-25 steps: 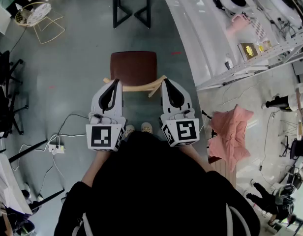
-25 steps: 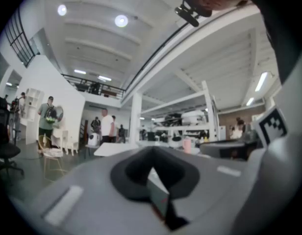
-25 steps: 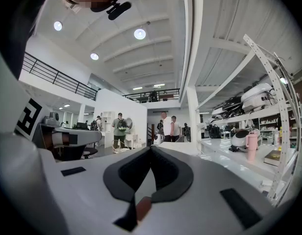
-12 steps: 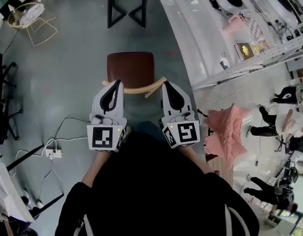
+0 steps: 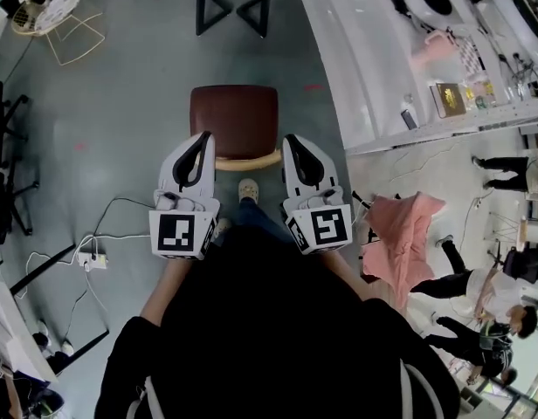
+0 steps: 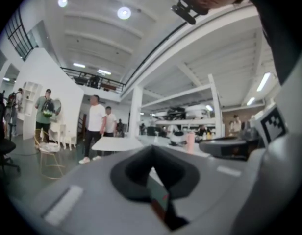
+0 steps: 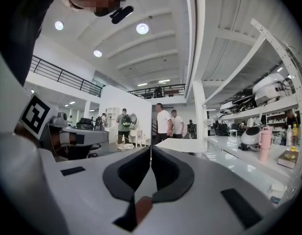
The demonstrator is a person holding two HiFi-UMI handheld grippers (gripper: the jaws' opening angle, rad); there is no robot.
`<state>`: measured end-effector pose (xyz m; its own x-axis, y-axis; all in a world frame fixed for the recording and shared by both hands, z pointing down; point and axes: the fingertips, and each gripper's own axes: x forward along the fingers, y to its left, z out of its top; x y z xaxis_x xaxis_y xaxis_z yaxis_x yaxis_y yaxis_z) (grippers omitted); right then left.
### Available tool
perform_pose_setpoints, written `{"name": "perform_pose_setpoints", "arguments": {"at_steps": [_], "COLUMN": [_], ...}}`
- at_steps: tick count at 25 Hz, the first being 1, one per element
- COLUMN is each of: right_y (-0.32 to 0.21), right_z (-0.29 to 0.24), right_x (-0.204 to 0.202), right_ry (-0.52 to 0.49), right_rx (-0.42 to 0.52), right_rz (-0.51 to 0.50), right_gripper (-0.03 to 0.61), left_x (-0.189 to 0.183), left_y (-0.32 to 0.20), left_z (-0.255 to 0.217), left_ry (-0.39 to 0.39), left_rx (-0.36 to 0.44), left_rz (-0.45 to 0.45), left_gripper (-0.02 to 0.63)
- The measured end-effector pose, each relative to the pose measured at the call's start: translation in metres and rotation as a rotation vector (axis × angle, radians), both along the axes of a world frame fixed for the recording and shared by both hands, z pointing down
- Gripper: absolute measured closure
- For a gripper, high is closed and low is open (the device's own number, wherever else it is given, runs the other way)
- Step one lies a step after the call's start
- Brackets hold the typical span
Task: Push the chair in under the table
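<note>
A chair with a brown seat (image 5: 234,119) and a curved wooden backrest (image 5: 248,161) stands on the grey floor, facing the white table, whose black legs (image 5: 232,7) show at the top edge. My left gripper (image 5: 204,136) lies over the backrest's left end with its jaws shut and empty. My right gripper (image 5: 290,138) lies over the right end, also shut and empty. Whether they press on the wood I cannot tell. In the left gripper view the shut left gripper (image 6: 152,156) points level at the white table top (image 6: 114,143). The right gripper (image 7: 151,149) points at the same table top (image 7: 185,145).
A long white bench (image 5: 374,68) runs along the right. A pink cloth (image 5: 400,234) hangs at its near end. A power strip and cables (image 5: 90,258) lie on the floor at left, with a wire chair (image 5: 55,20) at the far left. My shoe (image 5: 248,190) is just behind the backrest. People walk at right.
Both grippers have moved forward from behind the backrest to lie over its two ends. I have stepped forward, one shoe now close under the backrest. Jaws stayed shut.
</note>
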<state>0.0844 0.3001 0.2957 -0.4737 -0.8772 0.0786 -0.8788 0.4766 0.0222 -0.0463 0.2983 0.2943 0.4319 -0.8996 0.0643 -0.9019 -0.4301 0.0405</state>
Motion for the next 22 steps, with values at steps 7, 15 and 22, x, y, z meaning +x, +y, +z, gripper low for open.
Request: {"name": "perform_pose_setpoints", "arguments": {"at_steps": [7,15,22], "right_y": [-0.048,-0.079,-0.082], "right_z": [0.030,0.067,0.107], "right_x": [0.008,0.010,-0.001], "right_ry": [0.031,0.030,0.085], "right_rx": [-0.047,-0.145,-0.226], "right_rz": [-0.087,-0.179,-0.221], "right_gripper": [0.555,0.555,0.555], "left_x": [0.015,0.018,0.010], "left_y": [-0.047,-0.078,-0.088], "left_z": [0.023,0.048,0.076], "left_ry": [-0.043,-0.083,-0.150], "left_rx": [-0.032,-0.081,-0.138], "left_rz": [-0.016,-0.063,-0.006], "left_gripper": [0.607,0.607,0.607]}}
